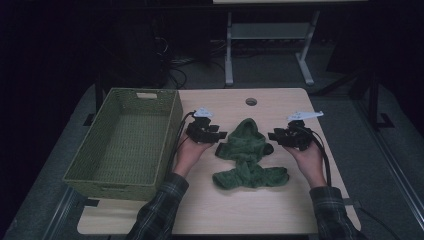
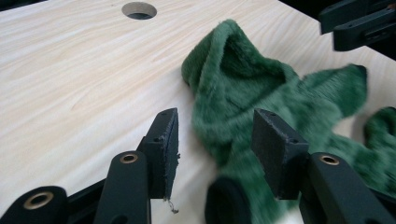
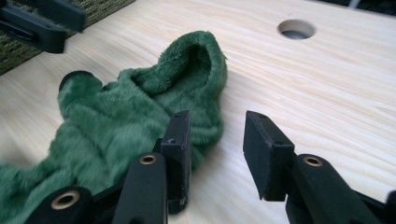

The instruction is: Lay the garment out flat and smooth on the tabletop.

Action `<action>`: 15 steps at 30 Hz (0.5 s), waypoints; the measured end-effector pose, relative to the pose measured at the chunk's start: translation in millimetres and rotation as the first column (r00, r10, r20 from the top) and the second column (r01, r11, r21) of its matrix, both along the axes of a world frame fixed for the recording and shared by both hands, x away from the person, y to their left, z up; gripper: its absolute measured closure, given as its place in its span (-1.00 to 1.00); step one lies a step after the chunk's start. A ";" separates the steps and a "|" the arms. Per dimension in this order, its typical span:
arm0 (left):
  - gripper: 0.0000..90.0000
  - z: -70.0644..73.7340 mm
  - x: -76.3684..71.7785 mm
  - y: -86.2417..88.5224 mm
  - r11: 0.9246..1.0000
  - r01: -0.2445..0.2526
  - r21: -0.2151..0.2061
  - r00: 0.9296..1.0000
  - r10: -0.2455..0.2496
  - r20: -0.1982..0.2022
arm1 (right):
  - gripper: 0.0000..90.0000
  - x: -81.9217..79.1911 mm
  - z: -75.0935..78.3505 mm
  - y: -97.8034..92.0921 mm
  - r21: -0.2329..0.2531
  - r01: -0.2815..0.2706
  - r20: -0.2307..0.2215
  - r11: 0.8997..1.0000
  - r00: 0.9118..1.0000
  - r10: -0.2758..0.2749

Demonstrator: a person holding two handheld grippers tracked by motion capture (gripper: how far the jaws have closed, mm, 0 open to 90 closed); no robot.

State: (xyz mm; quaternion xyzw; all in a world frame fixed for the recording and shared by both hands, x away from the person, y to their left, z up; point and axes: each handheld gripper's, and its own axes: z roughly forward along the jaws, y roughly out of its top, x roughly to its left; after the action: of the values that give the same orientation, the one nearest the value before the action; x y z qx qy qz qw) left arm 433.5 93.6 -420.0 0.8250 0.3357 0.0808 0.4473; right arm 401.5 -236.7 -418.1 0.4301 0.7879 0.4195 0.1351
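Green fleece garment (image 1: 247, 157) lies between both grippers, jaws spread.

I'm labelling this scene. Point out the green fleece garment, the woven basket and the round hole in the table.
green fleece garment (image 1: 246, 155): high view, middle of its body.
woven basket (image 1: 89, 154): high view, left wall rim.
round hole (image 1: 251, 102): high view, centre of the opening.

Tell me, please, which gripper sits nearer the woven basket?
The left gripper, beside the green basket; the right gripper sits beyond the green garment.
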 end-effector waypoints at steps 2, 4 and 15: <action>0.12 -4.1 9.7 -6.5 1.000 0.020 0.015 1.000 -0.020 -0.003 | 0.37 4.3 -1.7 3.2 -0.004 0.003 0.004 1.000 1.000 -0.003; 0.11 -9.0 18.0 -12.0 0.999 0.039 0.014 0.999 -0.039 -0.004 | 0.37 13.1 -6.5 8.0 -0.012 -0.003 -0.012 1.000 1.000 0.003; 0.03 -36.0 45.5 -40.2 0.996 0.078 0.036 0.995 -0.076 -0.058 | 0.37 40.8 -30.3 29.7 0.000 -0.034 -0.076 0.999 0.997 0.034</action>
State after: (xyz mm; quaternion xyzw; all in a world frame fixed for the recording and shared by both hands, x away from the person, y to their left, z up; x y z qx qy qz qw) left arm 479.0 53.4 -456.1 0.8476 0.3147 0.0465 0.4248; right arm 442.3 -207.0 -448.5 0.4323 0.7999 0.4045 0.0981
